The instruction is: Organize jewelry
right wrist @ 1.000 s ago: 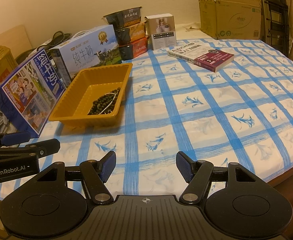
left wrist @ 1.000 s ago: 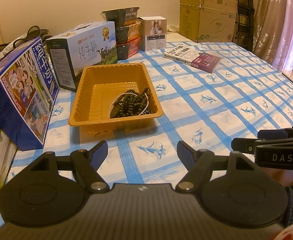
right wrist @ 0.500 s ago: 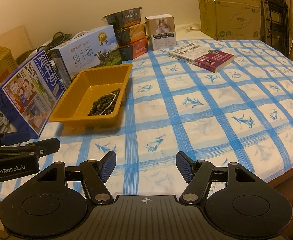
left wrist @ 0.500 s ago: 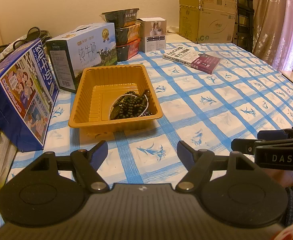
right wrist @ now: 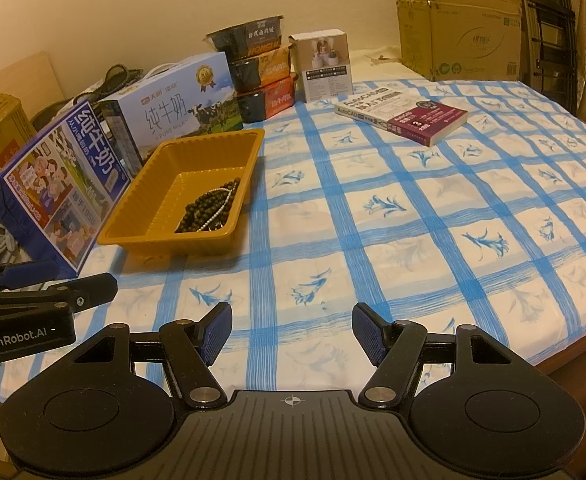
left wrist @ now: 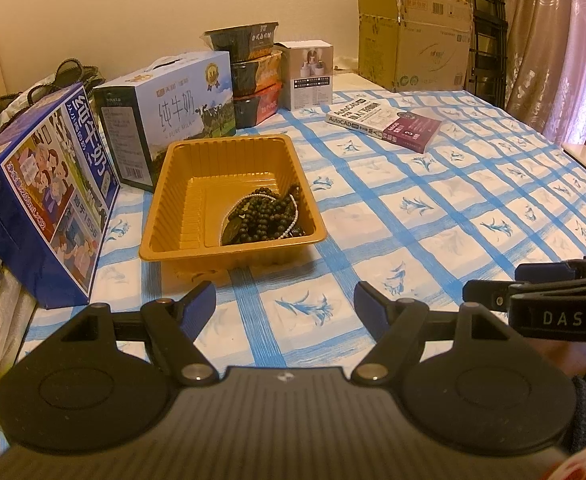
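Right gripper point(left wrist: 533, 292): in the left wrist view, cut off by the right edge; jaw gap unreadable there.
Left gripper point(right wrist: 45, 284): cut off by the left edge in the right wrist view.
Beads point(left wrist: 267, 216): a tangled heap; separate pieces cannot be counted.
Tray point(left wrist: 229, 256): near wall hides the heap's lower edge.
Cardboard box point(right wrist: 459, 20): top cropped.

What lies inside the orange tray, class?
The orange tray holds dark bead strands tangled with a thin white bead string in one corner. Anything beneath the pile is hidden.

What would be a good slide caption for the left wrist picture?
Open left gripper faces an orange tray holding dark bead strands on a blue-checked tablecloth.
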